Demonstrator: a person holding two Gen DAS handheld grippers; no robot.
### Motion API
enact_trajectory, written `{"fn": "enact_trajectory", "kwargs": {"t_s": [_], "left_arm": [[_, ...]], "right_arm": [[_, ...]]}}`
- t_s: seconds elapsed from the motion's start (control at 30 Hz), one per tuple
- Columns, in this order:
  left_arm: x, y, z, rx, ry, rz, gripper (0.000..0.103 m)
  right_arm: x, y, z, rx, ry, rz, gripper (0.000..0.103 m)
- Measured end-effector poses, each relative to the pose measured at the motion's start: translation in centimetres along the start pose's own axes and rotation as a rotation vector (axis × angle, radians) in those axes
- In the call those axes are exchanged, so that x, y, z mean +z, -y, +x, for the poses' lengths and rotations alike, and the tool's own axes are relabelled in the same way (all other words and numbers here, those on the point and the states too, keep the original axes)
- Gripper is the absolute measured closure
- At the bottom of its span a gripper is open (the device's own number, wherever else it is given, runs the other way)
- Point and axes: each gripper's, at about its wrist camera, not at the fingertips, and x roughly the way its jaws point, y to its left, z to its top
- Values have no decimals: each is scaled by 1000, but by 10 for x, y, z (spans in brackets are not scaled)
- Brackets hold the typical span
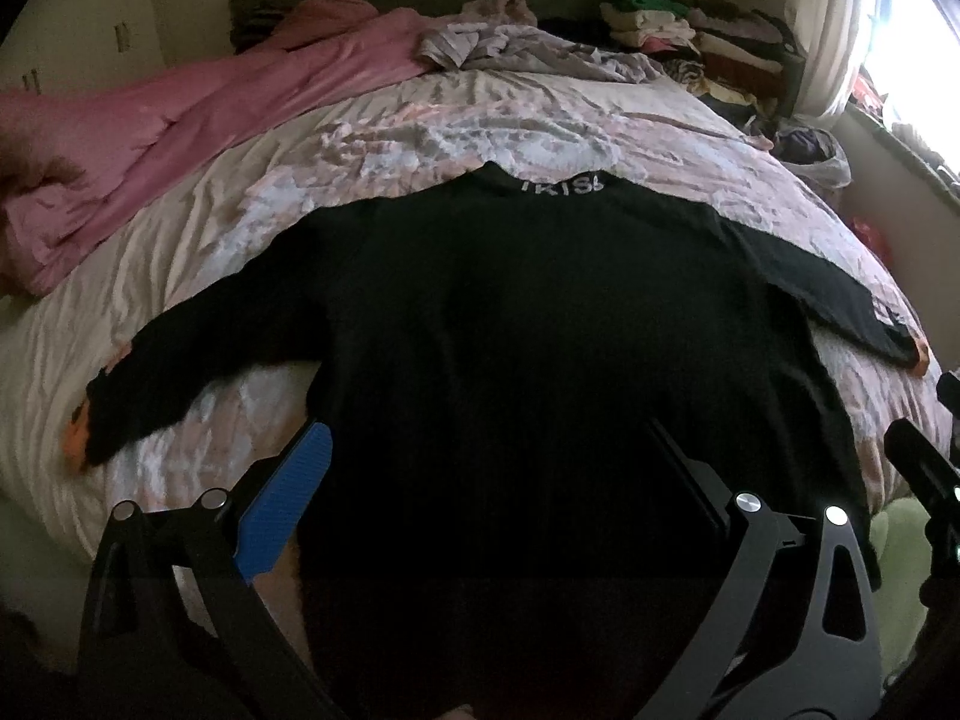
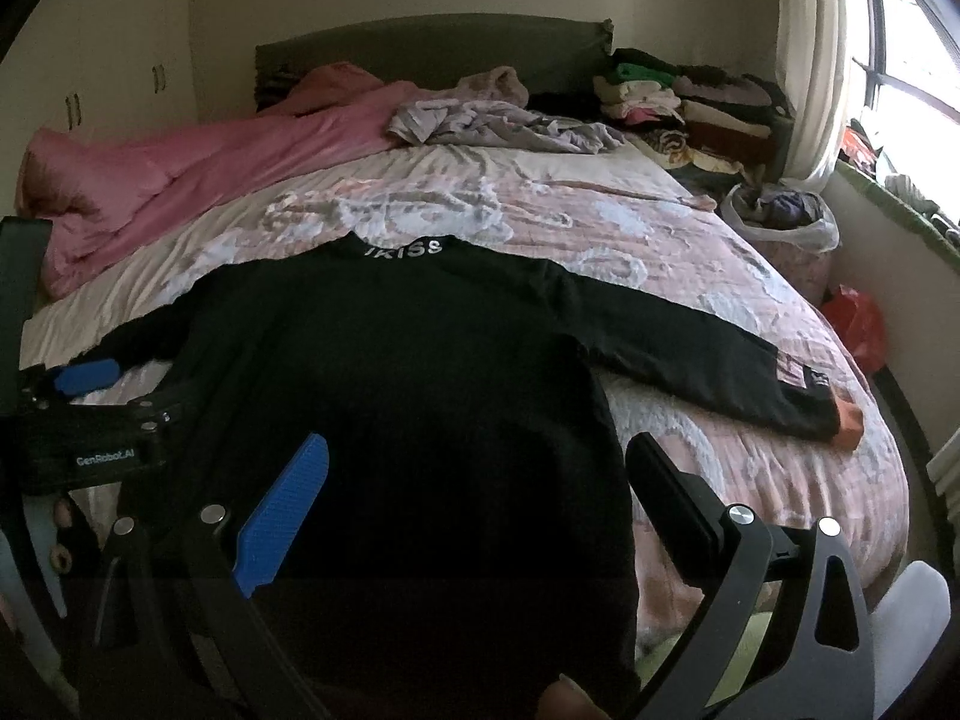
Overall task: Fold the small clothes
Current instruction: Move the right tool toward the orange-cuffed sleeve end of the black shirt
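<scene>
A: We see the black long-sleeved top [image 2: 390, 372] lying flat on the bed [image 2: 690, 252], collar toward the headboard [image 2: 432, 54], hem toward us, sleeves spread left and right.

B: Its long axis runs down the bed. The cloth looks matte, perhaps knit; we can't quite tell.

A: The quilt is pink, patterned and rumpled. Both the left gripper [image 1: 480, 480] and right gripper [image 2: 480, 480] have jaws spread wide over the hem, pinching nothing.
</scene>
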Motion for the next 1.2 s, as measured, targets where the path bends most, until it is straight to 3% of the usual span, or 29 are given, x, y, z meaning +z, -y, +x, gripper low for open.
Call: {"fn": "enact_trajectory", "kwargs": {"t_s": [0.73,1.2], "left_arm": [[71,23,31,-48,23,-9,9],[115,42,51,-54,30,17,9]], "right_arm": [[77,58,48,-53,9,158,4],[116,115,72,-144,27,289,4]]}}
